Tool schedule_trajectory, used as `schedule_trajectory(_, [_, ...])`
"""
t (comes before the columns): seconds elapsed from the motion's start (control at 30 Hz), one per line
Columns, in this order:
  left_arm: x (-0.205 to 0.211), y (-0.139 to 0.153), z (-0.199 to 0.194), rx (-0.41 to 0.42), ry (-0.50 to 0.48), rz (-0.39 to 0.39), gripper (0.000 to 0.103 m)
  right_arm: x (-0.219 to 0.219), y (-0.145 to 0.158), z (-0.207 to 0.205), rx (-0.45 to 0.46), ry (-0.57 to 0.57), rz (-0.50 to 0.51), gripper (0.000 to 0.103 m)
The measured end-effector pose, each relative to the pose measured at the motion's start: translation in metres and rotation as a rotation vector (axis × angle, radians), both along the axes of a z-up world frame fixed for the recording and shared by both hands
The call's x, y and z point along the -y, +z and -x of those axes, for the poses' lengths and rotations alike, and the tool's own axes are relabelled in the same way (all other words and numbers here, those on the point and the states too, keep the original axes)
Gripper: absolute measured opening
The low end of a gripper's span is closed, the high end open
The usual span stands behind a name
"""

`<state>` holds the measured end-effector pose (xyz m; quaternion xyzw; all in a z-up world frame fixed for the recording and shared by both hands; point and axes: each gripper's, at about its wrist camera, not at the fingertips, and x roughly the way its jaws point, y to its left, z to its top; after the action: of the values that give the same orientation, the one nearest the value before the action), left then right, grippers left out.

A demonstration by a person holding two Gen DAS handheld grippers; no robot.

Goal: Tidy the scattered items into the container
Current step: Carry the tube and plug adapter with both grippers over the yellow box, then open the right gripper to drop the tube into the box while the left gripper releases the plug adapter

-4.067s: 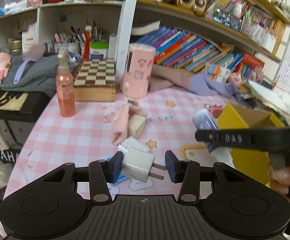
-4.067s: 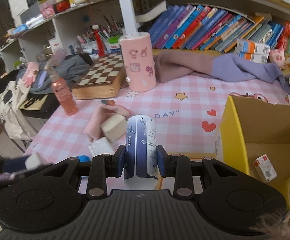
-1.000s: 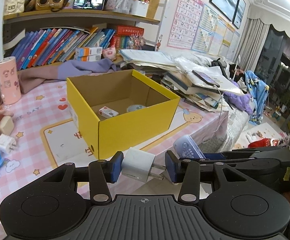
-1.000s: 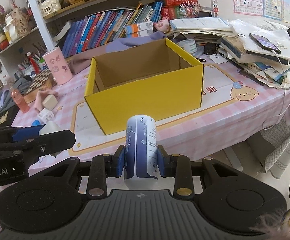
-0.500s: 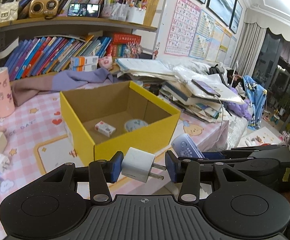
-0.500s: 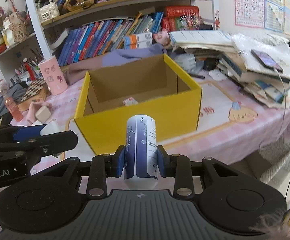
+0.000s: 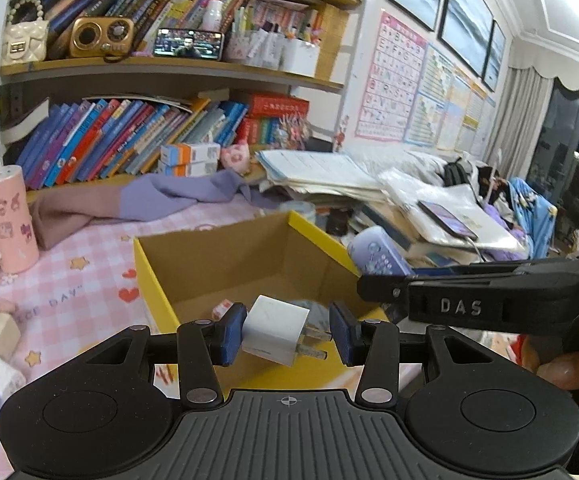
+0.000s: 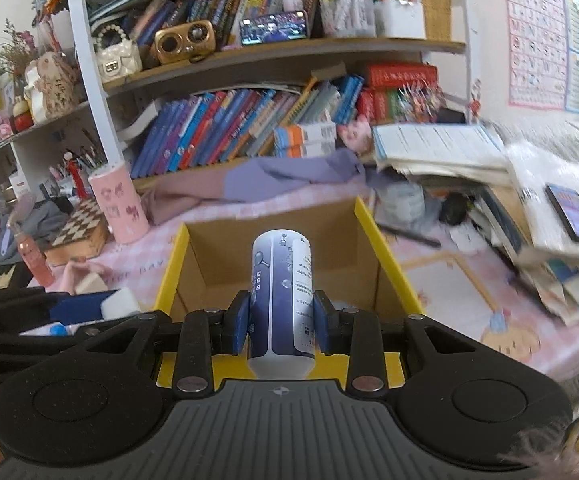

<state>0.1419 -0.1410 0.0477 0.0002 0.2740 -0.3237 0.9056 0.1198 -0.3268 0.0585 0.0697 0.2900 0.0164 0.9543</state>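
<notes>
With both claws poised at the near wall of the yellow cardboard box [image 8: 385, 256], the coming drop turns on how each carried thing sits relative to that box's open mouth. In the right wrist view the right claw [image 8: 281, 322] is clenched on a blue-and-white cylindrical bottle [image 8: 282, 300], whose long axis runs forward along the fingers and points straight over the near rim toward the box's far wall, so the bottle's front half already hangs above the opening while its base is level with the near rim. In the left wrist view the left claw [image 7: 287, 334] is spread wider than its load: the white plug adapter [image 7: 275, 330] touches the left pad, its two prongs pointing toward the right pad and stopping just short of it, so I judge the adapter is barely held or about to fall. It hangs just above the near rim, with the box's floor beyond it, where a small red-and-white carton [image 7: 222, 307] already lies. Of the two, the right claw looks further over the box; it crosses the left view's right side beside the box's right wall. Left of the box, on the pink checked desk [image 7: 89, 280], a beige block [image 7: 1, 334] and another white adapter [image 7: 3, 376] await collecting.
</notes>
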Motion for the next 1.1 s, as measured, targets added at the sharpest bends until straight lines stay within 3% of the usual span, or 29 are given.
schedule_trajectory(0.3, [0.019, -0.005, -0.038, 0.002, 0.097, -0.032, 0.044, 0.019, -0.005, -0.067, -0.032, 0.093, 0.016, 0.030])
schedule_trajectory(0.67, [0.051, -0.041, -0.068, -0.062, 0.138, -0.200, 0.044, 0.015, -0.060, -0.151, -0.221, 0.240, -0.053, 0.030])
schedule_trajectory(0.9, [0.065, -0.057, -0.079, -0.127, 0.113, -0.267, 0.044, -0.001, -0.087, -0.179, -0.330, 0.338, -0.046, 0.031])
schedule_trajectory(1.1, [0.068, -0.067, -0.084, -0.173, 0.123, -0.305, 0.044, -0.011, -0.095, -0.189, -0.373, 0.411, -0.021, 0.031])
